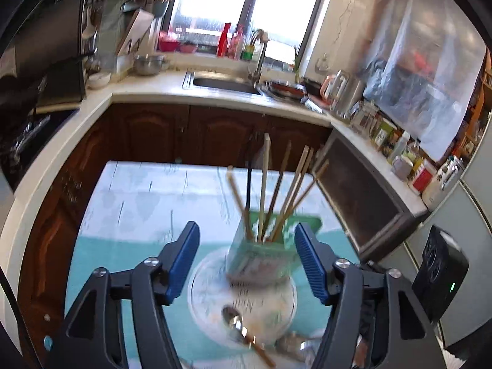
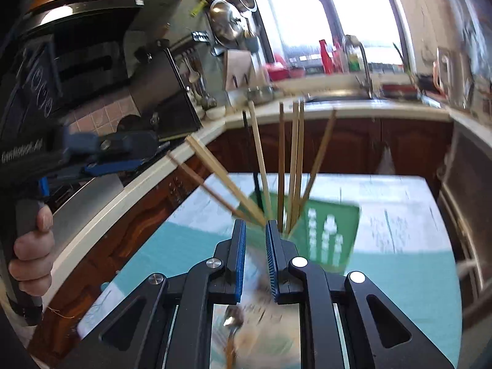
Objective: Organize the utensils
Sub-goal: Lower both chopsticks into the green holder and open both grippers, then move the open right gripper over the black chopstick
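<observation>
A green and clear utensil holder (image 1: 261, 252) stands on the table with several chopsticks (image 1: 264, 184) upright in it. My left gripper (image 1: 246, 226) is open, its blue pads wide apart on either side of the holder and not touching it. A metal spoon (image 1: 236, 323) lies on a glass plate (image 1: 209, 292) just below. In the right wrist view my right gripper (image 2: 255, 222) hovers close behind the holder (image 2: 326, 236); its pads stand slightly apart, and two tilted chopsticks (image 2: 221, 178) run down to the gap without being pressed. The spoon (image 2: 233, 316) shows under it. A hand holds the left gripper (image 2: 144, 155) at the left.
The table (image 1: 138, 203) has a teal and white cloth. A pale counter with a sink (image 1: 224, 83) wraps around behind brown cabinets. A stove sits at the left, a dark metal unit (image 1: 363, 196) close on the right, with jars and bottles (image 1: 399, 150) above it.
</observation>
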The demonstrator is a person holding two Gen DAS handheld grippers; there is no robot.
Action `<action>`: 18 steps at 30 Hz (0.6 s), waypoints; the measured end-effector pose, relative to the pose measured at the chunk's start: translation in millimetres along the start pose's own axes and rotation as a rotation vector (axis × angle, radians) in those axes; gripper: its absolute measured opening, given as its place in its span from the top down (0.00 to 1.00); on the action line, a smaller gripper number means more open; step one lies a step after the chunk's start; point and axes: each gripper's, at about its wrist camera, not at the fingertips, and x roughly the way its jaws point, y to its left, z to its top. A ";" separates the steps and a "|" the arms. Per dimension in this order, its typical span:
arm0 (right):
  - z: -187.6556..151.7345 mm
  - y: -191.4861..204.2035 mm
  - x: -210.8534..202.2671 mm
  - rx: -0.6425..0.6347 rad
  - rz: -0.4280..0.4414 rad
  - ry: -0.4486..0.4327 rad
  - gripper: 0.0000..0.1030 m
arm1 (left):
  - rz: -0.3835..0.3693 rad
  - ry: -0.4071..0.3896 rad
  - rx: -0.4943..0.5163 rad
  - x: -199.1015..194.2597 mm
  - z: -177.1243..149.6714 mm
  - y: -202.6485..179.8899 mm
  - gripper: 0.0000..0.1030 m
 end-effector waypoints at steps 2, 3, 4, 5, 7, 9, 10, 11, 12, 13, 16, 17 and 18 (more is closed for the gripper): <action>-12.8 8.5 -16.8 0.024 0.011 0.036 0.86 | 0.016 0.067 -0.013 -9.3 -19.9 10.7 0.30; -24.9 14.4 -29.0 0.025 -0.002 0.055 0.86 | 0.023 0.090 -0.022 -12.7 -29.6 15.2 0.29; -34.5 21.3 -33.4 0.015 -0.025 0.073 0.84 | 0.034 0.125 -0.038 -16.1 -43.7 21.4 0.29; -43.7 28.3 -45.5 -0.001 -0.048 0.091 0.83 | 0.049 0.151 -0.047 -18.2 -55.6 25.6 0.28; -60.0 41.3 -52.9 -0.032 -0.066 0.141 0.82 | 0.076 0.196 -0.051 -20.6 -82.0 32.2 0.28; -79.4 55.8 -54.9 -0.048 -0.045 0.213 0.82 | 0.102 0.231 -0.049 -21.2 -105.5 37.0 0.28; -91.3 63.2 -51.6 -0.050 -0.030 0.270 0.82 | 0.116 0.248 -0.044 -20.8 -115.4 38.2 0.28; -95.5 66.9 -48.7 -0.050 -0.025 0.303 0.82 | 0.127 0.268 -0.040 -19.6 -126.5 39.2 0.28; -103.0 70.6 -45.2 -0.045 -0.015 0.341 0.82 | 0.132 0.292 -0.041 -18.1 -138.8 41.1 0.28; -109.6 74.8 -42.4 -0.044 -0.007 0.377 0.82 | 0.133 0.312 -0.043 -14.6 -145.3 41.1 0.28; -136.9 86.8 -32.3 -0.061 -0.004 0.515 0.82 | 0.137 0.369 -0.058 -7.3 -167.4 47.8 0.28; -149.3 92.2 -36.4 -0.075 -0.014 0.547 0.82 | 0.139 0.387 -0.065 -4.7 -175.3 51.0 0.28; -161.1 95.6 -35.9 -0.094 -0.024 0.593 0.82 | 0.138 0.402 -0.070 -2.5 -181.9 53.5 0.28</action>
